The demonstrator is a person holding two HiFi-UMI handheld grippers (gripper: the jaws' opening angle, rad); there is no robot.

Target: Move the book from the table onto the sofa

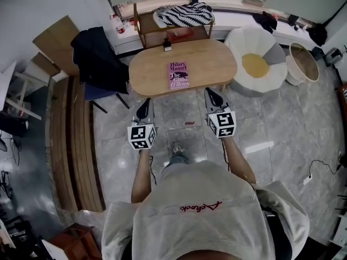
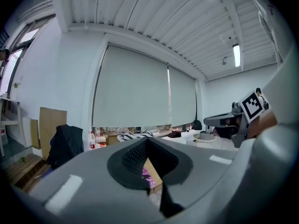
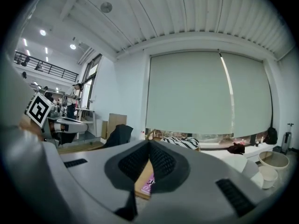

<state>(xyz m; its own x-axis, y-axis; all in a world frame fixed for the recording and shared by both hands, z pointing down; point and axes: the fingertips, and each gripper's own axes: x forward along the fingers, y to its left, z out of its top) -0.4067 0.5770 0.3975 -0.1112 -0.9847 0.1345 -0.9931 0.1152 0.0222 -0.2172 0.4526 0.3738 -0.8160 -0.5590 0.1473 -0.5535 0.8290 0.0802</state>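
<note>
A pink book [image 1: 178,75] lies flat in the middle of an oval wooden table [image 1: 146,69]. Both grippers hang over the floor in front of the table, short of its near edge and pointing toward it. My left gripper [image 1: 145,106] is shut with nothing in it, and my right gripper [image 1: 211,95] is shut and empty too. Through the left gripper's jaws a corner of the book [image 2: 150,177] shows on the table edge. The right gripper view shows the book [image 3: 149,183] just beyond its closed jaws. A white round sofa [image 1: 268,75] with a yellow cushion [image 1: 255,65] stands right of the table.
A chair draped with a dark jacket [image 1: 96,58] stands left of the table. Behind the table is a wooden shelf [image 1: 142,30] with a striped cloth [image 1: 184,14]. A small dark object [image 1: 167,46] sits at the table's far edge. A round basket [image 1: 302,64] stands at the right.
</note>
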